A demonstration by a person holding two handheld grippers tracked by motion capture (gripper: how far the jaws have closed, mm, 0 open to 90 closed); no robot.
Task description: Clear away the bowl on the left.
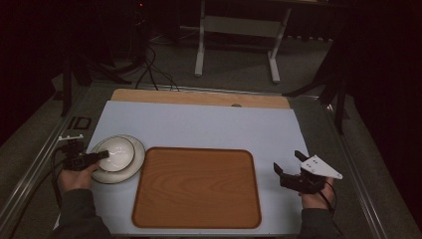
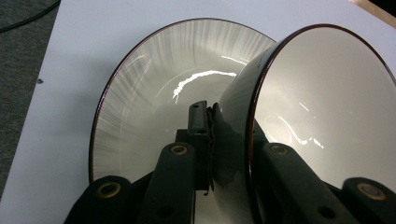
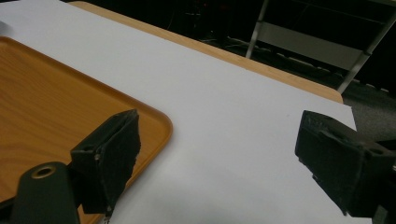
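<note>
Two hand-held grippers work at a table covered by a pale sheet. The left hand-held gripper pinches the near rim of a glazed white bowl, one jaw inside the wall and one outside, as the left gripper view confirms. The bowl sits in a wider dark-rimmed plate at the table's left, just beside a wooden tray that lies bare at centre. The right hand-held gripper hovers with jaws spread, holding nothing, just right of the tray. The bowl appears rigid, smooth and breakable; its glossy glaze likely makes it slippery, so a firm pinch across the rim wall seems the soundest hold.
</note>
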